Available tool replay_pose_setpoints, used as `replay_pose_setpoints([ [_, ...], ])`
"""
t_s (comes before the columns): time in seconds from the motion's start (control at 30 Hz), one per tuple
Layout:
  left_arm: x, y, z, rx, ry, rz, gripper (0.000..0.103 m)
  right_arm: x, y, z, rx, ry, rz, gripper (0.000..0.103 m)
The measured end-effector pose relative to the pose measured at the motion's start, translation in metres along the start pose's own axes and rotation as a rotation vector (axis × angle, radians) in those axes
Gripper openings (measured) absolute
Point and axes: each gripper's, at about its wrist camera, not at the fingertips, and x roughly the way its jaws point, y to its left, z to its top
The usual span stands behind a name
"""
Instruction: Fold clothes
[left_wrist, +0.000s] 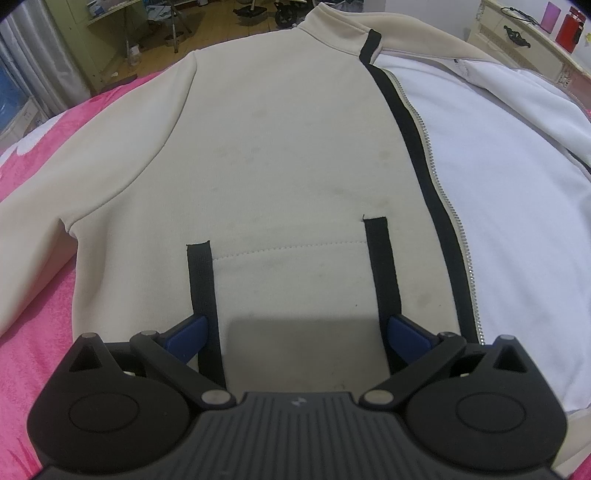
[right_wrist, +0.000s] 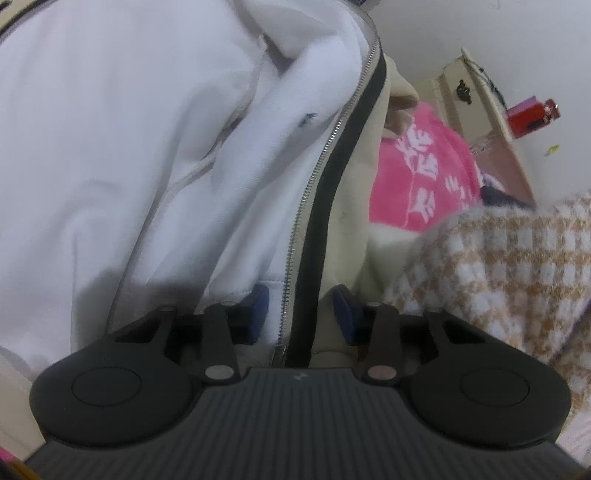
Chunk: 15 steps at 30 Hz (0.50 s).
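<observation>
Left wrist view: beige zip jacket lies flat on pink bed cover, right front flipped open w/ white lining up; left claw spread over near hem. Right wrist view: right claw pinching jacket's zipper edge; checked fabric at right

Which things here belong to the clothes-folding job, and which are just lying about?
Job:
- cream jacket, its right front thrown open to the white lining
- left tongs, open over the hem
- right tongs, straddling the zip edge

Lying about:
- pink blanket
- checked knit
- red box
- dresser
</observation>
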Motion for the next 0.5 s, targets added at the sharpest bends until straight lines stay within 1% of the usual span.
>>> replay_pose_setpoints([
  [0.03,0.000,0.001,-0.001,0.001,0.000,-0.001,0.103,-0.003,-0.001,-0.001,0.026,-0.001,-0.010,0.008],
  [0.13,0.000,0.002,-0.001,0.003,-0.002,-0.001,0.103,-0.017,-0.014,-0.001,0.122,-0.042,-0.002,0.007],
  [0.27,0.001,0.001,-0.001,0.003,-0.004,0.000,0.103,-0.056,-0.040,-0.001,0.286,-0.139,0.061,0.006],
  [0.3,0.001,0.001,-0.001,0.003,-0.004,0.000,0.103,-0.067,-0.050,-0.002,0.351,-0.166,0.097,0.006],
  [0.37,0.002,0.001,-0.001,0.004,-0.004,-0.001,0.103,-0.089,-0.077,-0.007,0.531,-0.233,0.211,0.006],
  [0.47,0.001,0.001,-0.001,0.005,-0.004,-0.003,0.103,-0.114,-0.115,-0.022,0.799,-0.367,0.456,0.006],
  [0.5,0.001,0.002,-0.001,0.005,-0.003,-0.005,0.103,-0.121,-0.120,-0.024,0.848,-0.412,0.537,0.006],
])
